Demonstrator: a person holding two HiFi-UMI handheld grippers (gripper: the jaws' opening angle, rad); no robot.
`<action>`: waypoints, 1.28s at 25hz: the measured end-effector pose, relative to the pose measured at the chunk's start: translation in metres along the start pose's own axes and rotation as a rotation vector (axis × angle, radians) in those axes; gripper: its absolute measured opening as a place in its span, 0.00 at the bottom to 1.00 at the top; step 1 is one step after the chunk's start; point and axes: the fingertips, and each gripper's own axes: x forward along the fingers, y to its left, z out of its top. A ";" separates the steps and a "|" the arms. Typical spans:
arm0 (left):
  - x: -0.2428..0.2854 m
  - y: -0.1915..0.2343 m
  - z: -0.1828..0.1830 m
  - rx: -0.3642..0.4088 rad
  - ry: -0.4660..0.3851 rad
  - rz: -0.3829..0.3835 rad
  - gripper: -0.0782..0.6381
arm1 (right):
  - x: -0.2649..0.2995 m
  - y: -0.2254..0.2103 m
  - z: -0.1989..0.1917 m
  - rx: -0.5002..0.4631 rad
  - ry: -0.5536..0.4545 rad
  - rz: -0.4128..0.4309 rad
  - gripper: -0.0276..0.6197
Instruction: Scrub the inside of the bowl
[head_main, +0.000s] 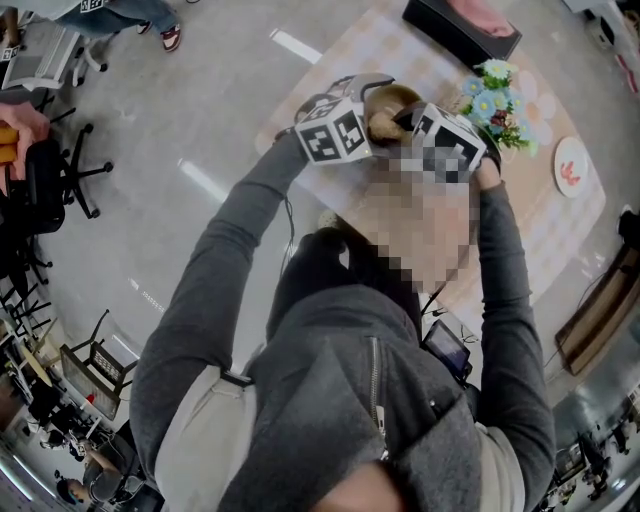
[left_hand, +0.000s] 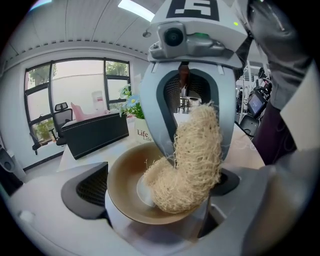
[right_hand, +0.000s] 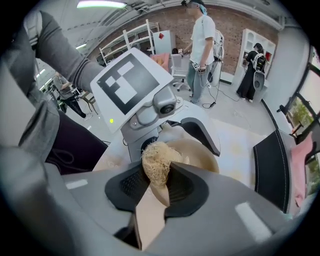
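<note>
I hold a brown bowl (left_hand: 122, 192) up above the table; it sits between the jaws of my left gripper (left_hand: 160, 195), which are shut on it. A pale, fibrous loofah scrubber (left_hand: 192, 165) curls down into the bowl's inside and touches its bottom. My right gripper (right_hand: 156, 186) is shut on the loofah (right_hand: 156, 165), with the bowl's rim (right_hand: 200, 155) just behind it. One left finger (right_hand: 202, 131) arches over that rim. In the head view both marker cubes, left (head_main: 335, 130) and right (head_main: 452, 145), meet around the bowl (head_main: 398, 98).
A table with a checked cloth (head_main: 545, 235) lies below. It bears a pot of blue and white flowers (head_main: 495, 100), a black box (head_main: 460, 25) and a white plate (head_main: 572, 165). Two people (right_hand: 202, 45) stand far off. Office chairs (head_main: 50, 180) stand at left.
</note>
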 end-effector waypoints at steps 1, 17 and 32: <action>0.000 0.000 0.000 0.000 0.000 0.001 0.93 | 0.000 -0.001 0.002 0.004 -0.006 0.007 0.18; -0.001 0.000 0.001 -0.003 -0.010 0.006 0.93 | 0.010 -0.016 0.013 0.072 -0.031 -0.025 0.18; -0.003 0.000 0.002 -0.004 -0.012 0.007 0.93 | 0.011 -0.032 0.019 0.159 -0.067 -0.082 0.18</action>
